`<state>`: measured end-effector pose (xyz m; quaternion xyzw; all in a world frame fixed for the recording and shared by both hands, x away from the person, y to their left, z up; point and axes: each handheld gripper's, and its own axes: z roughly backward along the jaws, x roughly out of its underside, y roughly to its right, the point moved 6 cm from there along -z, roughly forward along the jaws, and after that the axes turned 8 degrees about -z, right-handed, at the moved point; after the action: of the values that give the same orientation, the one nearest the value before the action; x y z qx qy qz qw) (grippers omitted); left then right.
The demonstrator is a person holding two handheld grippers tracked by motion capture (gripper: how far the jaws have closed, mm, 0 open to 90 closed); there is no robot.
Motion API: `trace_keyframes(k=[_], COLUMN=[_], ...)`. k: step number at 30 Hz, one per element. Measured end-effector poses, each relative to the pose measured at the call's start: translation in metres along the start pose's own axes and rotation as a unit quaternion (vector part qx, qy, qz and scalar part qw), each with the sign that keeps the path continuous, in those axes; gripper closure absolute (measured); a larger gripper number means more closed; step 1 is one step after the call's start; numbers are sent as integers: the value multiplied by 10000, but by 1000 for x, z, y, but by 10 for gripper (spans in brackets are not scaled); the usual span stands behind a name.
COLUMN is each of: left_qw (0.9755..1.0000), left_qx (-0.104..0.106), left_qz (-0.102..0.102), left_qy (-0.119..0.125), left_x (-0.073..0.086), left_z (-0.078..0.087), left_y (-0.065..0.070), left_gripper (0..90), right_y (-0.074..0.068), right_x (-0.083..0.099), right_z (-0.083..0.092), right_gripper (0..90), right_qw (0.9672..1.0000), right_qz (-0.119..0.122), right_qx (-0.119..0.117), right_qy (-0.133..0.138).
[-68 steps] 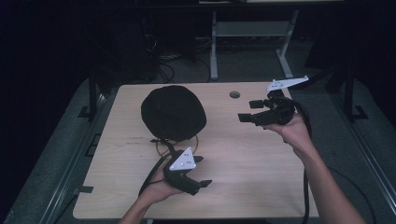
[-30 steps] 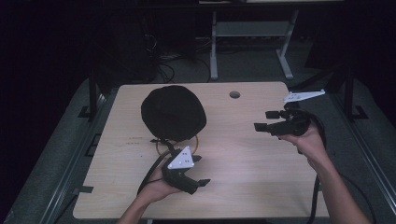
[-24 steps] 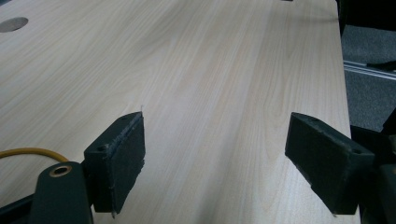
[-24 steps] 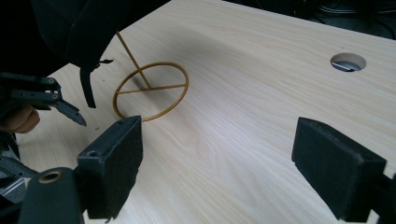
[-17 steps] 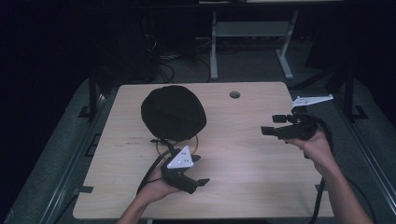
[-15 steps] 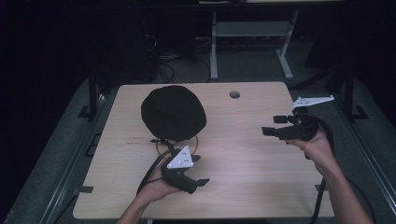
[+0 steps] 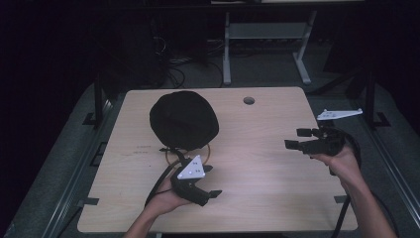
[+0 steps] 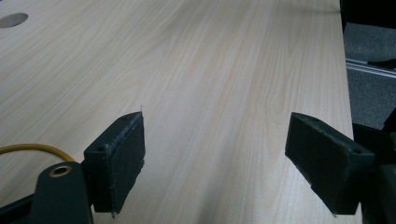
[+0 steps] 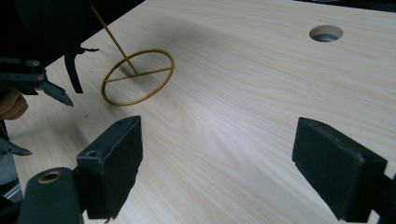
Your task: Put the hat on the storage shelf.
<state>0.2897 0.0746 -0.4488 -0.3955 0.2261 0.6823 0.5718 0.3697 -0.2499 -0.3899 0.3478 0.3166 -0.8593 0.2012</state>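
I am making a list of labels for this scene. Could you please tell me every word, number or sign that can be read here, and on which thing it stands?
No text here can be read.
Table: a small dark printed line near the black hat, too small to read.
Left gripper: its grey plate bears only dark dots, no letters.
Right gripper: no marking visible.

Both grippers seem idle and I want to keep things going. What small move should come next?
Probably swing the right gripper left toward the black hat on its gold wire stand: its jaws stand open with nothing between them, apart from the hat.
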Motion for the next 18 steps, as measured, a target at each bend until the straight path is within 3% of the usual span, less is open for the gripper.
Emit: trace_keyframes(k=[18], left_qw=[10000], left_qx=[-3], left_qz=[-4], left_qy=[-65], left_x=[3], left_z=[-2], left_y=[0], left_gripper=[200], right_y=[18], right_x=[27], right_z=[10], right_gripper=[157], right_qw=[9997], right_qz=[-211], right_qx=[106], right_qy=[-6])
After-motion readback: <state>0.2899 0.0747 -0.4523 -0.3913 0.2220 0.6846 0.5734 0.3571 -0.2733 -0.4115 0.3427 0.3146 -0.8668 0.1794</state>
